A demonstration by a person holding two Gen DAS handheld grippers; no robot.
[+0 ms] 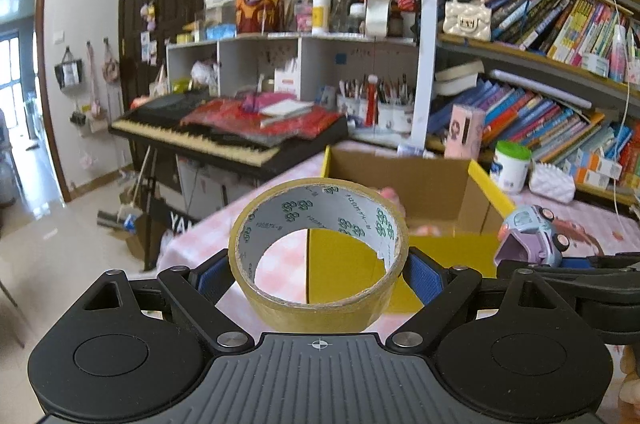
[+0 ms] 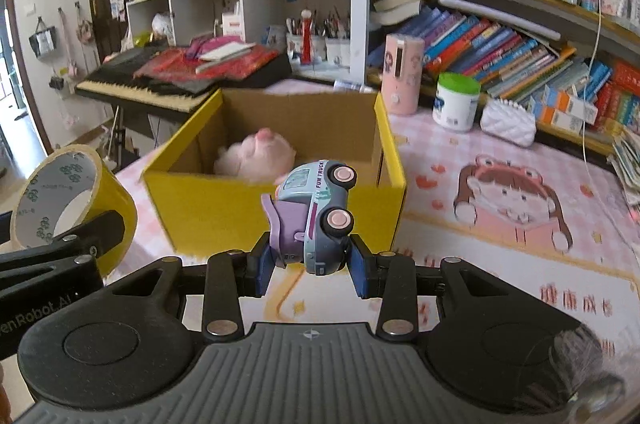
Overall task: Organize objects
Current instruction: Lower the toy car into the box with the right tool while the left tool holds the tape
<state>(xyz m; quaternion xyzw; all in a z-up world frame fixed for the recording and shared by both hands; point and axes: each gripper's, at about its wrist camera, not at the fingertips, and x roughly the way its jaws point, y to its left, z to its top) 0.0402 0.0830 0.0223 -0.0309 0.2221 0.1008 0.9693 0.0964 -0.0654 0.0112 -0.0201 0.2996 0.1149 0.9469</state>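
My left gripper (image 1: 318, 278) is shut on a roll of yellow tape (image 1: 320, 298), blue pads pressed on both sides, held above the pink tablecloth in front of the yellow cardboard box (image 1: 440, 252). The tape roll (image 2: 68, 199) also shows at the left of the right wrist view. My right gripper (image 2: 312, 264) is shut on a small toy truck (image 2: 320, 216), light blue and purple, lying on its side with its pink wheels to the right. It hangs before the near wall of the open box (image 2: 224, 212). A pink plush toy (image 2: 256, 155) lies inside the box.
The table (image 2: 500, 284) has a pink cartoon cloth. Behind the box stand a pink cylinder (image 2: 402, 75), a white jar with a green lid (image 2: 456, 101) and a white quilted pouch (image 2: 508, 121). Bookshelves (image 2: 520, 35) run along the right. A keyboard (image 2: 160, 83) stands at the back left.
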